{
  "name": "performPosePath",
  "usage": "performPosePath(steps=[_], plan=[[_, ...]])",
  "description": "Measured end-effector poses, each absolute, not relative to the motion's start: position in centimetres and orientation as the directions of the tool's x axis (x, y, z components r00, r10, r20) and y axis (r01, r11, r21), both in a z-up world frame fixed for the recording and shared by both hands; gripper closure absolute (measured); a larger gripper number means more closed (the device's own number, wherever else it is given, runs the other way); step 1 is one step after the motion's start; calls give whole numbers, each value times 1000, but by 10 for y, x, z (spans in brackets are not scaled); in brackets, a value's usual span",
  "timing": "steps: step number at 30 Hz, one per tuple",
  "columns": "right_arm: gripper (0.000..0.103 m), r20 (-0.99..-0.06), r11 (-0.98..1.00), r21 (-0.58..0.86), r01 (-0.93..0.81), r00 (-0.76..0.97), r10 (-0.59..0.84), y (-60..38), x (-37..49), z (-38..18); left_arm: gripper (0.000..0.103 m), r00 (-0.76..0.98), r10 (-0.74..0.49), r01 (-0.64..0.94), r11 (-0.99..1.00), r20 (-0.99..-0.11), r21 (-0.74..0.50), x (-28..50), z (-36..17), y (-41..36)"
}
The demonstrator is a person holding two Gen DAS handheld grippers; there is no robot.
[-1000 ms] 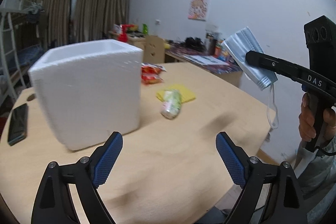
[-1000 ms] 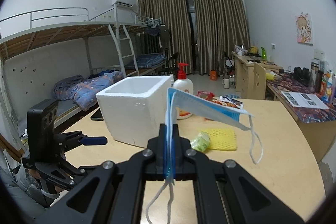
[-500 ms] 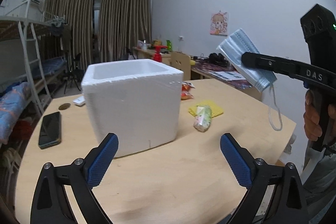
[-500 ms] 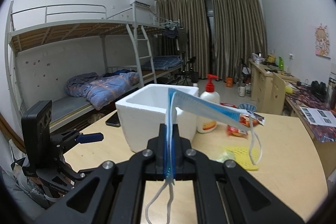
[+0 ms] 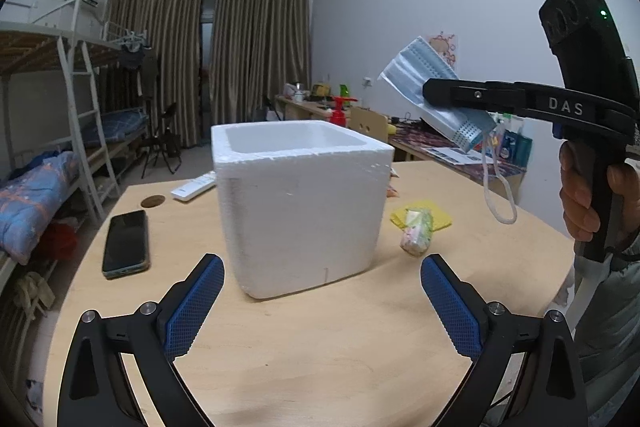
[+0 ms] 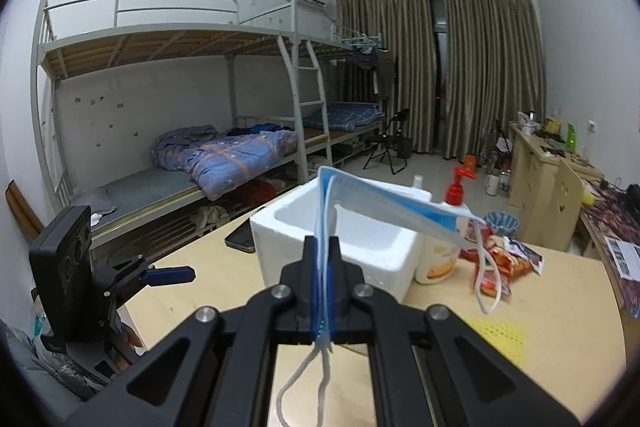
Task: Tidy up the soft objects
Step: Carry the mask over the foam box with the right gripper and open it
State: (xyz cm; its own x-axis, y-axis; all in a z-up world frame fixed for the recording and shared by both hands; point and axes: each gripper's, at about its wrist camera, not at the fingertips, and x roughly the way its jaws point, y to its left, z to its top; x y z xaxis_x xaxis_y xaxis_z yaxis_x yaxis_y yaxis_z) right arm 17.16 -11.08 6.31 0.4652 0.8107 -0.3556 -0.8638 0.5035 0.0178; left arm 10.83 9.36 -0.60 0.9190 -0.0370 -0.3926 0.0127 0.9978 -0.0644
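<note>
A white foam box (image 5: pixel 304 203) stands open-topped on the wooden table (image 5: pixel 320 347); it also shows in the right wrist view (image 6: pixel 340 247). My right gripper (image 6: pixel 323 247) is shut on a blue face mask (image 6: pixel 384 203) and holds it in the air, near and above the box; the mask (image 5: pixel 432 99) hangs to the box's right in the left wrist view, its ear loop dangling. My left gripper (image 5: pixel 322 287) is open and empty, low in front of the box. A yellow cloth (image 5: pixel 436 215) and a small green-white packet (image 5: pixel 418 233) lie right of the box.
A black phone (image 5: pixel 126 243) and a white remote (image 5: pixel 194 187) lie left of the box. A lotion pump bottle (image 6: pixel 440 247) and red snack packets (image 6: pixel 504 263) sit behind it. A bunk bed (image 6: pixel 200 147) stands beyond the table; a desk (image 6: pixel 544 163) lines the right wall.
Both views have swung leftward, so the box now sits centred before my left gripper. My right gripper with the mask has moved closer to the box.
</note>
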Motion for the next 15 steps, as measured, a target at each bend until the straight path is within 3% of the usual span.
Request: performPosePath(steps=[15], plan=[[97,-382,458,16,-889,418,824,-67,195,72,4,924,44,-74,995,-380,-66,101,-9,122]])
